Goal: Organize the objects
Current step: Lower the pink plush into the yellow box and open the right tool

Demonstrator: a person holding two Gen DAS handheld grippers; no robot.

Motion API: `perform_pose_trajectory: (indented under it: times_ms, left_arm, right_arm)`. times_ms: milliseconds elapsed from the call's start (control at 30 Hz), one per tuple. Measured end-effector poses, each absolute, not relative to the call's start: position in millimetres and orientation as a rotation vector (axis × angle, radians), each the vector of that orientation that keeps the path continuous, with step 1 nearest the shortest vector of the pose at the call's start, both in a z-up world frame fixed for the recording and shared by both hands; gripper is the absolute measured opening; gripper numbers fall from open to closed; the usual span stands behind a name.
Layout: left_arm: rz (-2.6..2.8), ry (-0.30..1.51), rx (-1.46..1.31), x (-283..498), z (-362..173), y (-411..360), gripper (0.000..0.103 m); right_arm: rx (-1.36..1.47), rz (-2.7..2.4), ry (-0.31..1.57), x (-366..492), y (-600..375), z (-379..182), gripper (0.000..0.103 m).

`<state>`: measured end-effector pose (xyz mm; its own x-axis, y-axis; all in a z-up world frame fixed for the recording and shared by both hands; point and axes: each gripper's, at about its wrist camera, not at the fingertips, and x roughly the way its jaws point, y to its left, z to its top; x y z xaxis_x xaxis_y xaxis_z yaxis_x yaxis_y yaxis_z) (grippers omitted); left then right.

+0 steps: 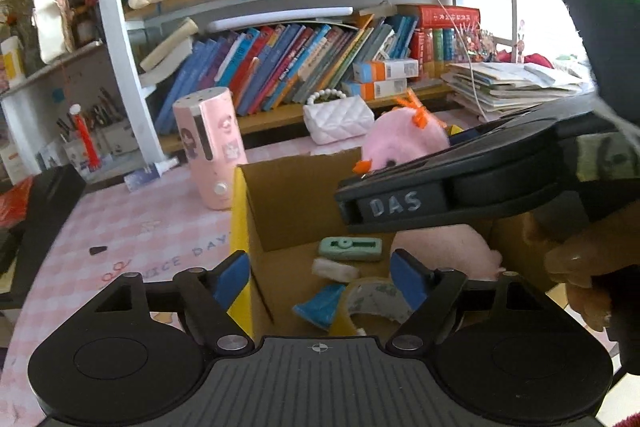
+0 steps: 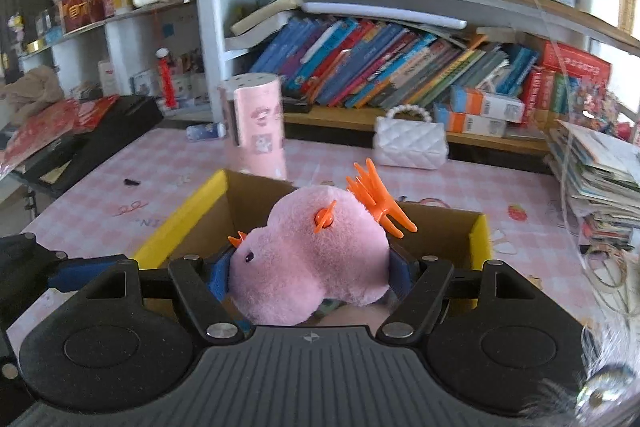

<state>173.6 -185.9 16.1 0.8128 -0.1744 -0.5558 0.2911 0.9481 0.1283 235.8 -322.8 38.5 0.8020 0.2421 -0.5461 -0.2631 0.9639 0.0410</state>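
Note:
A cardboard box (image 1: 288,195) with yellow flap edges stands on the pink checked table; it also shows in the right wrist view (image 2: 436,231). My right gripper (image 2: 310,277) is shut on a pink plush toy (image 2: 312,255) with orange hair clips, held over the box. In the left wrist view the plush (image 1: 404,139) shows behind the right gripper's body. My left gripper (image 1: 320,277) is open and empty, its fingers straddling the box's left wall. Inside the box lie a green clip (image 1: 350,249), a tape roll (image 1: 370,301), a blue piece (image 1: 318,305) and another pink plush (image 1: 444,247).
A pink cylinder (image 1: 210,151) stands left of the box. A white quilted purse (image 1: 338,117) sits behind it. Bookshelves (image 1: 320,63) fill the back. A stack of papers (image 2: 596,179) is at the right. A black case (image 2: 100,131) lies at the table's left.

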Motion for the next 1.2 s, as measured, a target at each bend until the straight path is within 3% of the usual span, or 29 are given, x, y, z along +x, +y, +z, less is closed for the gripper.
perform_pose_trajectory:
  times_ms: [633, 933, 1200]
  left_arm:
    - [-0.179, 0.61, 0.212, 164, 12, -173, 0.084]
    - [-0.136, 0.595, 0.175, 154, 15, -168, 0.086]
    - [-0.137, 0.55, 0.151, 136, 24, -162, 0.089]
  right_arm:
    - [-0.128, 0.4, 0.852, 260, -292, 4, 0.072]
    - [-0.133, 0.396, 0.858, 260, -292, 4, 0.077]
    - [-0.111, 0.363, 0.748, 230, -294, 22, 0.077]
